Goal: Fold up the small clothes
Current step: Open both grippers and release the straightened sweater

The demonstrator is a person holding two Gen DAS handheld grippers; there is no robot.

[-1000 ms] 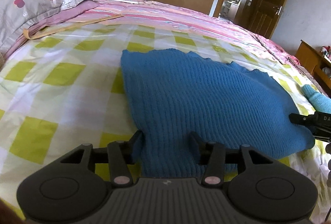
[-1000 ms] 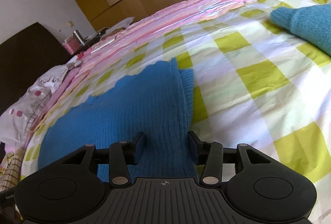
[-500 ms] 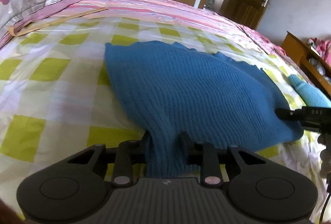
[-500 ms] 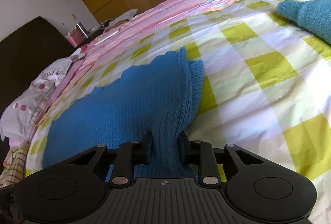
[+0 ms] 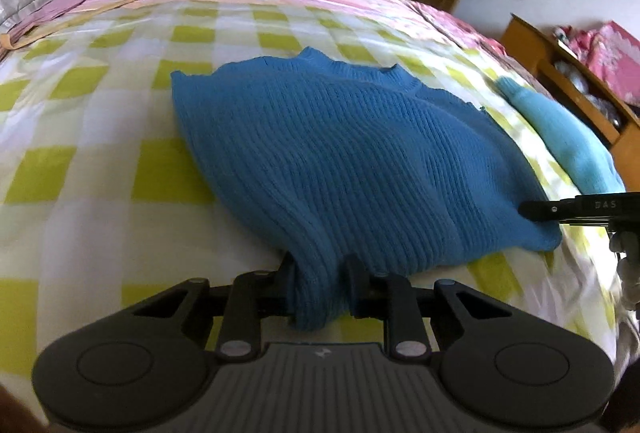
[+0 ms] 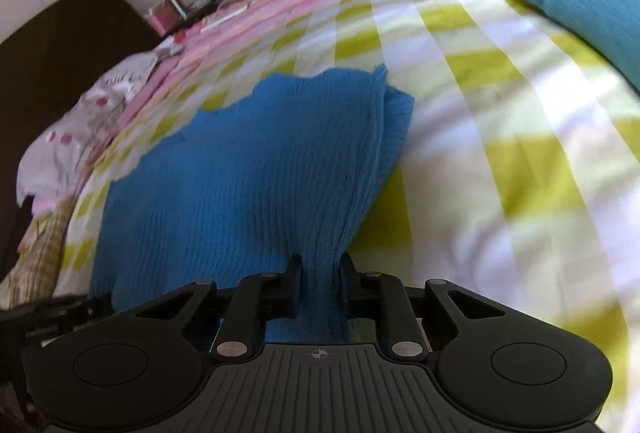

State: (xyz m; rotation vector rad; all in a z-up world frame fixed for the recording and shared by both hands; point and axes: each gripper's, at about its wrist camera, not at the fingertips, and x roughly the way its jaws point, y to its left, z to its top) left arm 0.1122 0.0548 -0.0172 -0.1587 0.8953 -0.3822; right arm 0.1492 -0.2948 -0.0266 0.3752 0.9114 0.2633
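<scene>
Now we have both grippers pinched on the near hem of the blue sweater [image 5: 344, 153], which lies flat mid-bed on the checked sheet [image 5: 80, 153]. Our left gripper [image 5: 320, 285] and right gripper [image 6: 320, 281] have just closed from open jaws onto bunched knit, one at each near corner. With both corners secured, we judge the fold toward the collar can begin.
</scene>
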